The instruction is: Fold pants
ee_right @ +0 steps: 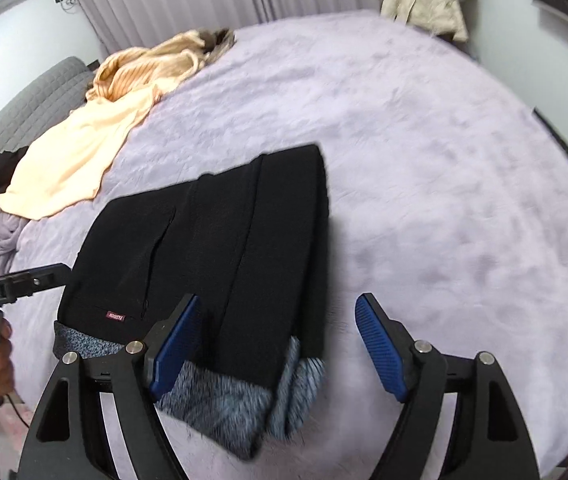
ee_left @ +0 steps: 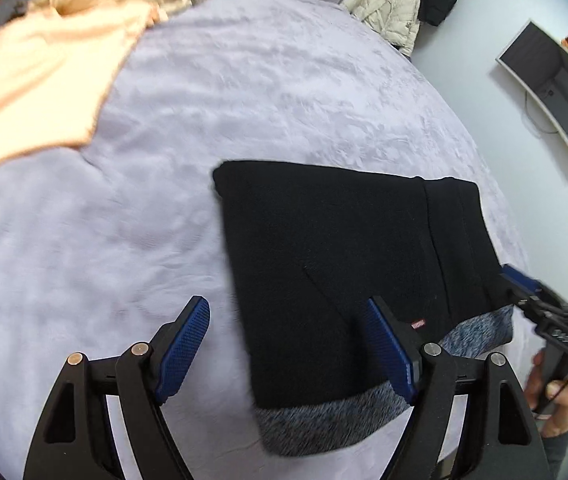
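Black fleece-lined pants (ee_left: 336, 264) lie folded near the bed's (ee_left: 244, 92) near edge. Left gripper (ee_left: 288, 344) and right gripper (ee_right: 276, 348) both spread, empty, over the near end. Fabric looks soft, thick, limp — I'd pinch the grey-lined hem corners. Peach garment (ee_right: 76, 160) sits toward the far-left corner, well apart — nothing blocking.

Black hand-held gripper (ee_left: 288, 348), blue ribbed pads (ee_left: 182, 350)
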The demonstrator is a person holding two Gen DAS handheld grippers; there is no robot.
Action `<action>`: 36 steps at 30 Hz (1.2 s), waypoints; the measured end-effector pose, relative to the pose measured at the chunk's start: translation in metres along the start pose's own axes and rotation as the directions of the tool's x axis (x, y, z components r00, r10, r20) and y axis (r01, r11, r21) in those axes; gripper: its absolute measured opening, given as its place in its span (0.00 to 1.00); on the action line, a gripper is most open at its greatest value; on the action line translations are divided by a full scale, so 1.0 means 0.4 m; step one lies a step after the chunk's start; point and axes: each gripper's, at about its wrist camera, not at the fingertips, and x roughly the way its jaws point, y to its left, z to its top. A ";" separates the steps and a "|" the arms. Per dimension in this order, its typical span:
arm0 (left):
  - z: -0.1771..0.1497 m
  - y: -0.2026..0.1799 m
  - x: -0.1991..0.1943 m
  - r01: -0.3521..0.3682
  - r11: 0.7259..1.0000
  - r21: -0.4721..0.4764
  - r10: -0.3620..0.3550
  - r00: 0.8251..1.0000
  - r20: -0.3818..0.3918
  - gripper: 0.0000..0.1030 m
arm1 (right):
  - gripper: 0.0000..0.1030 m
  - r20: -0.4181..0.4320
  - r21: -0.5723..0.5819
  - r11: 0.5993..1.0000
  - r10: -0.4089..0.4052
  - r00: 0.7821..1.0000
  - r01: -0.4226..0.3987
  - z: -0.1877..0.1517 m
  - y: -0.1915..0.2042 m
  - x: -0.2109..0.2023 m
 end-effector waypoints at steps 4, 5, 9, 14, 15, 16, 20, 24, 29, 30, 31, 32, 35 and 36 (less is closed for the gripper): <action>-0.041 -0.053 -0.042 -0.066 0.990 0.123 0.059 0.996 0.062 0.78 | 0.80 0.097 -0.066 0.997 0.041 0.994 -0.034 -0.060 0.070 -0.088; -0.054 -0.080 -0.038 -0.094 0.983 0.159 0.080 0.993 0.088 0.78 | 0.80 0.103 -0.111 0.992 0.066 0.993 -0.054 -0.081 0.100 -0.098; -0.054 -0.108 0.045 -0.147 0.961 0.236 0.131 0.988 0.084 0.78 | 0.80 0.088 -0.265 0.962 0.092 0.992 -0.066 -0.149 0.193 -0.074; -0.036 -0.103 0.121 -0.163 0.970 0.180 0.158 0.987 0.041 1.00 | 0.80 -0.007 -0.135 0.983 0.127 0.992 -0.127 -0.142 0.112 0.025; -0.036 -0.094 0.133 -0.149 0.975 0.164 0.147 0.989 0.026 1.00 | 0.80 -0.012 -0.127 0.982 0.136 0.991 -0.136 -0.142 0.104 0.031; -0.037 -0.090 0.147 -0.138 0.977 0.161 0.137 0.990 0.018 1.00 | 0.81 -0.012 -0.135 0.981 0.139 0.990 -0.139 -0.143 0.102 0.032; 0.000 -0.087 0.133 -0.097 0.985 0.145 0.095 0.995 0.020 1.00 | 0.81 -0.010 -0.183 0.974 0.137 0.991 -0.137 -0.125 0.124 -0.005; 0.096 -0.091 0.102 -0.087 0.990 0.107 0.079 0.993 0.082 1.00 | 0.83 0.054 -0.236 0.968 0.106 0.993 -0.090 -0.030 0.140 -0.029; 0.215 -0.079 0.195 -0.189 0.981 0.045 0.188 0.982 0.035 1.00 | 0.83 0.048 -0.261 0.965 0.028 0.998 -0.014 0.106 0.149 0.071; 0.229 -0.067 0.220 -0.197 0.980 0.022 0.197 0.980 0.012 1.00 | 0.83 0.027 -0.256 0.967 0.009 1.000 -0.002 0.128 0.146 0.102; 0.231 -0.059 0.239 -0.200 0.980 0.005 0.200 0.980 -0.010 1.00 | 0.83 0.007 -0.244 0.970 -0.005 1.000 0.007 0.144 0.143 0.127; 0.233 -0.053 0.252 -0.194 0.981 -0.010 0.194 0.981 -0.028 1.00 | 0.83 -0.015 -0.230 0.973 -0.011 1.000 0.007 0.155 0.138 0.151; 0.229 -0.046 0.270 -0.200 0.980 -0.006 0.199 0.979 -0.047 1.00 | 0.90 -0.077 -0.214 0.977 -0.004 0.997 -0.012 0.167 0.130 0.202; 0.229 -0.047 0.273 -0.204 0.979 0.005 0.204 0.978 -0.051 1.00 | 0.95 -0.089 -0.222 0.975 -0.001 0.996 -0.019 0.164 0.133 0.211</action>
